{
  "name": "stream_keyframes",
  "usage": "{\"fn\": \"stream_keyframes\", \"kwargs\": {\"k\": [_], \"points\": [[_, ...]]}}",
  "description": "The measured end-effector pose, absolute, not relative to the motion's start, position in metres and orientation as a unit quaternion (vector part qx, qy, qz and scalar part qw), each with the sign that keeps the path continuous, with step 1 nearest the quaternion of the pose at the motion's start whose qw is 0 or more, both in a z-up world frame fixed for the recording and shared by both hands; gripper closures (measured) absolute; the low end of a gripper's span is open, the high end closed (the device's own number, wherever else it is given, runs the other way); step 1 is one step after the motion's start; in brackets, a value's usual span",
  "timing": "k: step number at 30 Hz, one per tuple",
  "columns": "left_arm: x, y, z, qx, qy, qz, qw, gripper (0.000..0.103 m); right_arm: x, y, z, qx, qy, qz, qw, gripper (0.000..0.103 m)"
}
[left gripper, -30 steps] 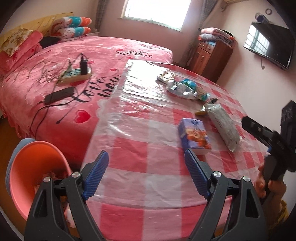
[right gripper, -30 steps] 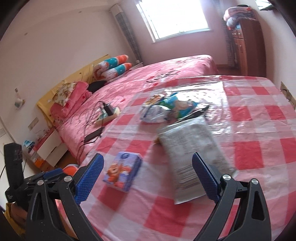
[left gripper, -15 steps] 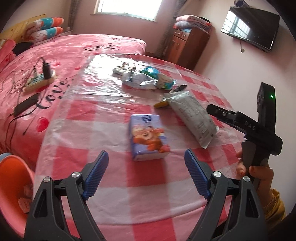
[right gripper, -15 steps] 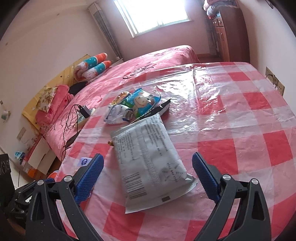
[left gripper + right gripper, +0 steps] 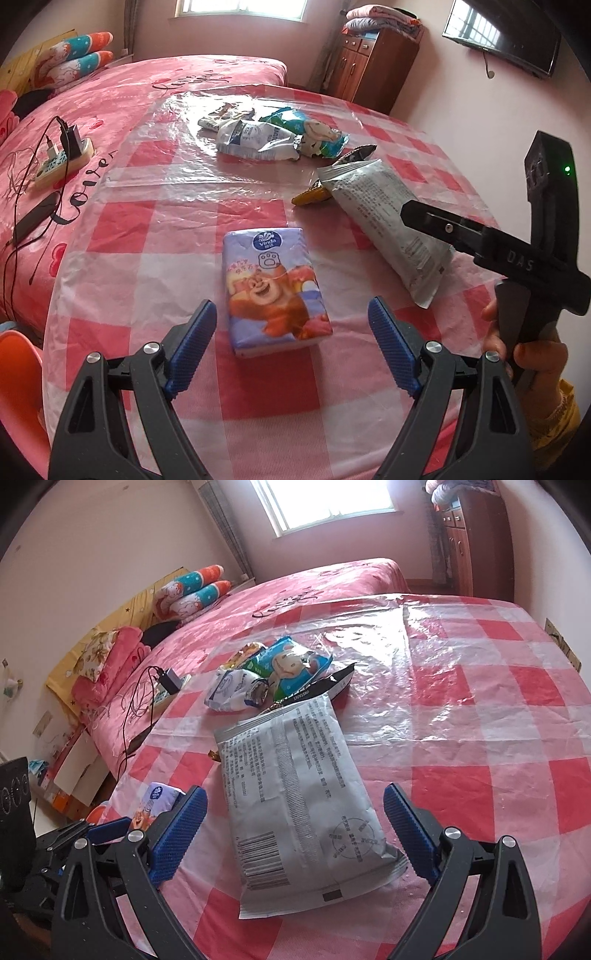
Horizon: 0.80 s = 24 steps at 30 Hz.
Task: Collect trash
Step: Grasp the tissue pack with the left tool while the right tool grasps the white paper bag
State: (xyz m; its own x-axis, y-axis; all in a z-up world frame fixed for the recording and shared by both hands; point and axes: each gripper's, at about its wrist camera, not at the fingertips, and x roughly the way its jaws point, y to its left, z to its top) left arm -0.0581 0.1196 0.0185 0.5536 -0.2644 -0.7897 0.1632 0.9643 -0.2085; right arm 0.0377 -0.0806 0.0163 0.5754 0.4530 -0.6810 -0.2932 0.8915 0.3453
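Note:
A purple tissue pack (image 5: 275, 291) with a cartoon bear lies on the red-checked table (image 5: 155, 229). My left gripper (image 5: 291, 343) is open, its blue pads either side of the pack's near end, not touching it. A long grey snack bag (image 5: 299, 794) lies flat in the right wrist view; my right gripper (image 5: 295, 834) is open around its near end. That bag (image 5: 384, 221) and the right gripper's body (image 5: 517, 254) also show in the left wrist view. Farther back lie a white wrapper (image 5: 251, 140), a blue cartoon wrapper (image 5: 314, 133), a black wrapper (image 5: 328, 686) and a small yellow wrapper (image 5: 310, 195).
An orange bin (image 5: 18, 387) sits low at the table's left edge. A pink bed (image 5: 110, 110) with a power strip (image 5: 62, 158) and cables is beyond the table. A wooden cabinet (image 5: 373, 62) and a wall television (image 5: 506, 37) stand at the back right.
Both grippers moved closer to the table. The tissue pack came between the left gripper's pads and the grey bag between the right gripper's pads. Both grippers stayed open.

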Motion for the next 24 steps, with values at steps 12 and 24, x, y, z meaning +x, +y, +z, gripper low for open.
{"fn": "stream_keyframes", "kwargs": {"k": [12,24], "points": [[-0.045,0.116,0.01,-0.051,0.463,-0.109,0.878,0.019,0.038,-0.071,0.016,0.072,0.411,0.21,0.884,0.008],[-0.042,0.115,0.009,-0.042,0.458,-0.087,0.884,0.019,0.04,-0.061,0.013,0.047,0.419,0.202,0.884,0.008]]}}
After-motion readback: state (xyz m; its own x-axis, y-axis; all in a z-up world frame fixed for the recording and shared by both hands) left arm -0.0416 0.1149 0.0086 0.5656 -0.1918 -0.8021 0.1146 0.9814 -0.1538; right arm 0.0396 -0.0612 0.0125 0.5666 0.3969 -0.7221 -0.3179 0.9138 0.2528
